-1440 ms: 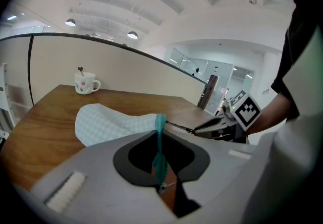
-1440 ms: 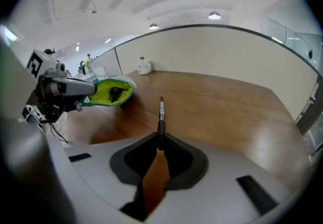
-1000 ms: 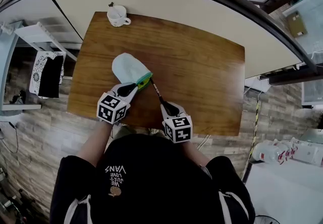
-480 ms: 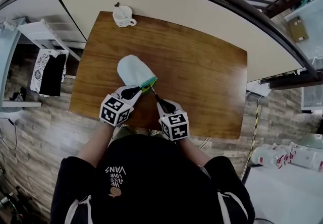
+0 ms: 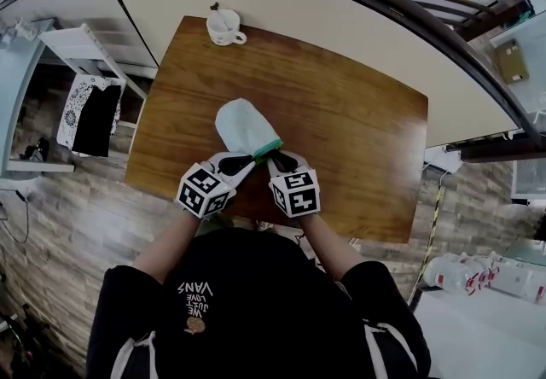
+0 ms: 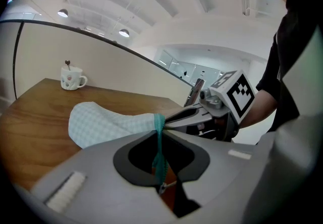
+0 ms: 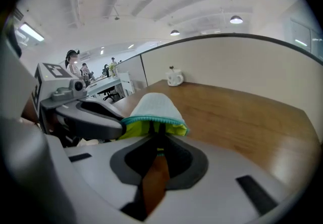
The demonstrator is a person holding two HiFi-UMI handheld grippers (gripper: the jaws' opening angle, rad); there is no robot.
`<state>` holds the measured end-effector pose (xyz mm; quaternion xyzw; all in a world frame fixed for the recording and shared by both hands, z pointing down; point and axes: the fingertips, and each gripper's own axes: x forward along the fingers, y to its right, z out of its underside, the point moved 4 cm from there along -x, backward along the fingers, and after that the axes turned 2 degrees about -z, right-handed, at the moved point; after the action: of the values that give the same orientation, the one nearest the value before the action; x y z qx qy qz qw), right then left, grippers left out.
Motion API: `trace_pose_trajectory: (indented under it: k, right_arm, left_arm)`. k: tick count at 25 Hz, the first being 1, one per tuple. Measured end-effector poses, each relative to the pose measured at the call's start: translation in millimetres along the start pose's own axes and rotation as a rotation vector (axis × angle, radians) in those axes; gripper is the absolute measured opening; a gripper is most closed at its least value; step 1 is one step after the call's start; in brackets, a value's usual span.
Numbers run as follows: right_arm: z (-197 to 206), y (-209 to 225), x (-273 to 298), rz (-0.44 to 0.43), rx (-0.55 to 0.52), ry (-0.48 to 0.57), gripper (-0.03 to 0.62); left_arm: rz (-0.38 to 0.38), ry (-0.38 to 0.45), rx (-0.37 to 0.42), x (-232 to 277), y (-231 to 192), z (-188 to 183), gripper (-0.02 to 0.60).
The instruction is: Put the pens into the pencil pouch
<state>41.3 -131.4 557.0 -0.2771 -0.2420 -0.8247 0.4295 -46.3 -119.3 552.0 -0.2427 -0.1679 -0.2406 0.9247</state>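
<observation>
While the pale green pencil pouch (image 5: 242, 125) lies mid-tabletop (image 5: 358, 130) in the head view, the left gripper (image 5: 243, 162) and right gripper (image 5: 275, 161) meet at its near mouth. Left gripper view: its jaws are pinched together on the pouch's teal zipper edge (image 6: 159, 132). Right gripper view: its jaws are clamped on a dark pen (image 7: 159, 140), whose tip enters the yellow-lined opening.

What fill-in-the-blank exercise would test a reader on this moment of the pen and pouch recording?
The left tongs are shut on the teal ___ edge of the pencil pouch.
The right tongs hold a dark ___ aimed into the pouch's open mouth.
A white ___ stands near the far left corner of the wooden table.
Missing words: zipper; pen; mug.
</observation>
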Motion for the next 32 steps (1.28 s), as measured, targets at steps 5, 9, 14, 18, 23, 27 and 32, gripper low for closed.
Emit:
trace_pose_trajectory:
  k: [5,9,14,18,23,27,32]
  right_arm:
    - [-2.3,0.2,15.5,-0.017,0.025,0.002,0.054]
    - [-0.4,1.1,23.8,-0.007,0.033,0.014,0.054]
    - [-0.6,2.2,27.2,0.005,0.034,0.031,0.054]
    - [-0.2,5.2,24.1,-0.005,0.059,0.05,0.061]
    - [8.8,14.8,6.9,0.012,0.105,0.062,0.063]
    - [20.4,25.5,-14.1,0.034,0.158,0.075,0.063]
    - [37.7,37.6,-38.8,0.058,0.205,0.081,0.063]
  left_arm:
    - [0.033,0.014,-0.037,0.0,-6.2,0.8,0.038]
    - [0.045,0.023,-0.072,1.1,-11.7,0.2,0.038]
    - [0.082,0.008,-0.078,4.4,-11.7,1.1,0.037]
    - [0.072,-0.003,-0.086,10.3,-15.3,4.8,0.038]
    - [0.022,-0.015,-0.118,18.1,-21.5,13.2,0.038]
    - [-0.015,-0.013,-0.132,23.8,-23.5,14.0,0.038]
    - [-0.073,-0.053,-0.112,35.8,-22.7,18.0,0.04]
